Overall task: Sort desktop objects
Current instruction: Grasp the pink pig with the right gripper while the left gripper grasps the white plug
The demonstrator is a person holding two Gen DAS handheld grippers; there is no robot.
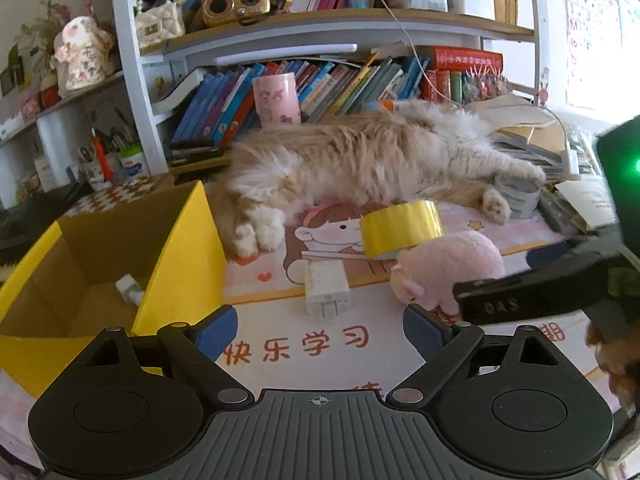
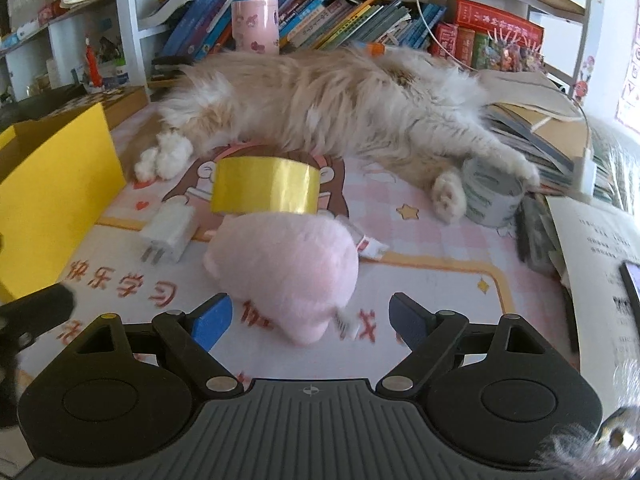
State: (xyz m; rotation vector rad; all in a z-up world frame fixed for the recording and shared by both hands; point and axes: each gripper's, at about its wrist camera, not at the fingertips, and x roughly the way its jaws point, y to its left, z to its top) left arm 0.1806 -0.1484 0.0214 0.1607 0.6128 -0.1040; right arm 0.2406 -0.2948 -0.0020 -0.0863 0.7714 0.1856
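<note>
The yellow box (image 1: 120,264) sits open at the left of the left wrist view, flaps up, so that things can be dropped straight in; one small white item (image 1: 130,290) already lies on its floor. The remaining things lie on the pink desk mat (image 2: 440,248) covering the bench: a pink plush pig (image 2: 284,272) low in the middle of the right wrist view, a roll of gold tape (image 2: 266,190) standing just behind it, and a white charger plug (image 2: 170,234) to its left, near the box.

The right gripper (image 2: 310,320) points down at the pig with its jaws wide apart and nothing between the pads; the toy's near end lies just ahead of the gap, which looks like a line-up for a grab. The left gripper (image 1: 320,330) is likewise open and empty, aimed at the plug from in front of the box.

A long-haired cat (image 2: 320,108) lies stretched across the back of the mat, one paw over a grey tape roll (image 2: 494,200), so that roll is awkward to reach.
</note>
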